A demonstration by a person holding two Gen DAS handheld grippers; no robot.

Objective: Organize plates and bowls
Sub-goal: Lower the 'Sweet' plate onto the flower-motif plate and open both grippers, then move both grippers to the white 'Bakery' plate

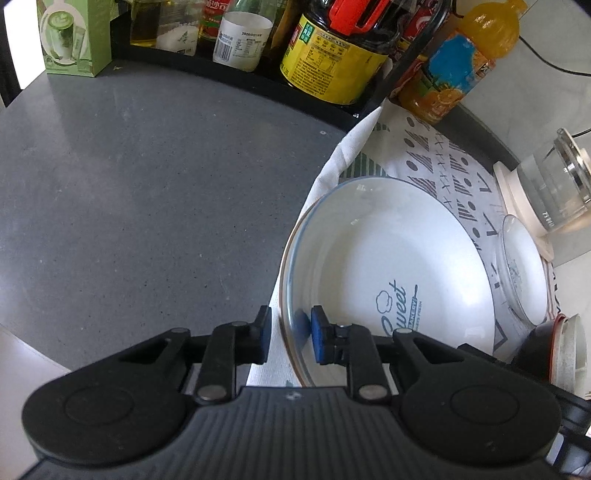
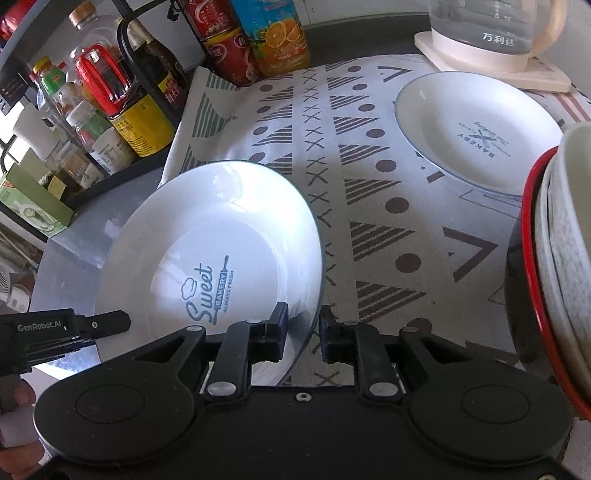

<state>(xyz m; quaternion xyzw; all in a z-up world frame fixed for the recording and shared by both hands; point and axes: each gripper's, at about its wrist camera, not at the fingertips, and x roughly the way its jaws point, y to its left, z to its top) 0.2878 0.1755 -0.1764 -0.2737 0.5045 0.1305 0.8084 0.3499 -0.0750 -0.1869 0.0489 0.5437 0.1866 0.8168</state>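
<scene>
A large white plate [image 1: 388,258] printed "Sweet Bakery" lies at the left edge of the patterned cloth [image 2: 369,184], partly over the grey counter. My left gripper [image 1: 291,334] has its blue pads on either side of the plate's left rim, shut on it. My right gripper [image 2: 303,330] is shut on the right rim of that large plate [image 2: 207,240], one finger inside and one outside. A finger [image 2: 110,320] of the left gripper shows at the plate's far side. A smaller white plate [image 2: 476,129] lies on the cloth at the back right. Stacked bowls [image 2: 554,258] stand at the right.
A black rack of sauce bottles [image 2: 110,110] lines the back left, with juice bottles [image 2: 273,33] beside it. A glass kettle [image 2: 495,33] on its base sits behind the small plate. A green box [image 1: 70,37] stands on the grey counter [image 1: 147,184].
</scene>
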